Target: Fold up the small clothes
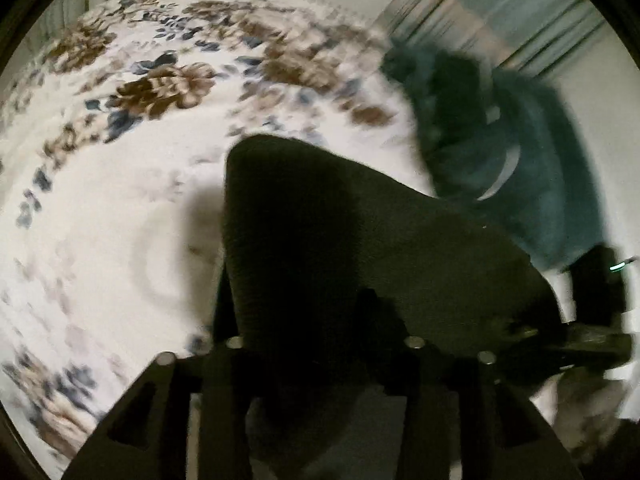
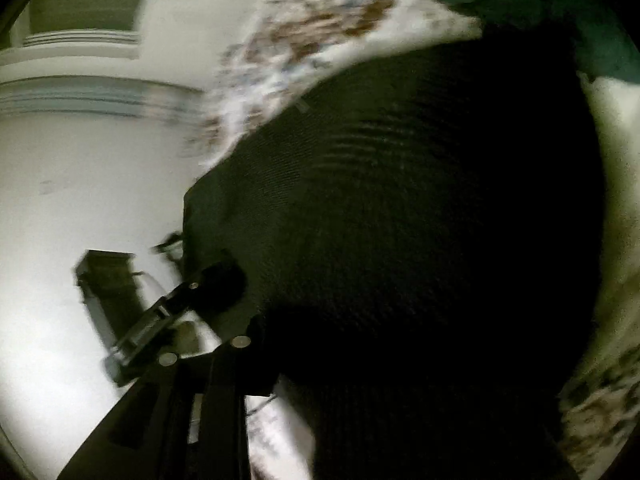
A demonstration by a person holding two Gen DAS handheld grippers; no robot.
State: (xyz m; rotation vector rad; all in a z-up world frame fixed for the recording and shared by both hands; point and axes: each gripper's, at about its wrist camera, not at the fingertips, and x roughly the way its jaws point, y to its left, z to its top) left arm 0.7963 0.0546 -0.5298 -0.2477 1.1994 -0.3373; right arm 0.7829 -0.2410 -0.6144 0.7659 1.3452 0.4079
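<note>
**Black cloth lifted over the flowered bed**

Nearest to me in the left wrist view, the left gripper [image 1: 320,360] is buried under a black cloth [image 1: 340,248] that drapes over both fingers. The jaws look closed on the cloth, though the fabric hides the tips. In the right wrist view the same cloth [image 2: 420,220] fills most of the frame, ribbed and dark, and covers the right gripper [image 2: 280,360]. Only one black finger [image 2: 224,392] shows at the lower left, so I cannot tell how those jaws stand. The left gripper [image 2: 180,304] appears there too, at the cloth's left edge, seemingly pinching a corner.

No writing or label can be read anywhere; both views are smeared by motion.

Below the cloth lies a white cover [image 1: 120,200] printed with brown and blue flowers. The cloth hangs above it, near its right side. Past the cloth, at the cover's far right edge, sits a dark green garment [image 1: 520,160] with a pale stripe. Most of the cover to the left lies bare.

Beyond the bed stand a pale wall [image 2: 80,160] and a striped curtain [image 1: 500,12] at the far right.
</note>
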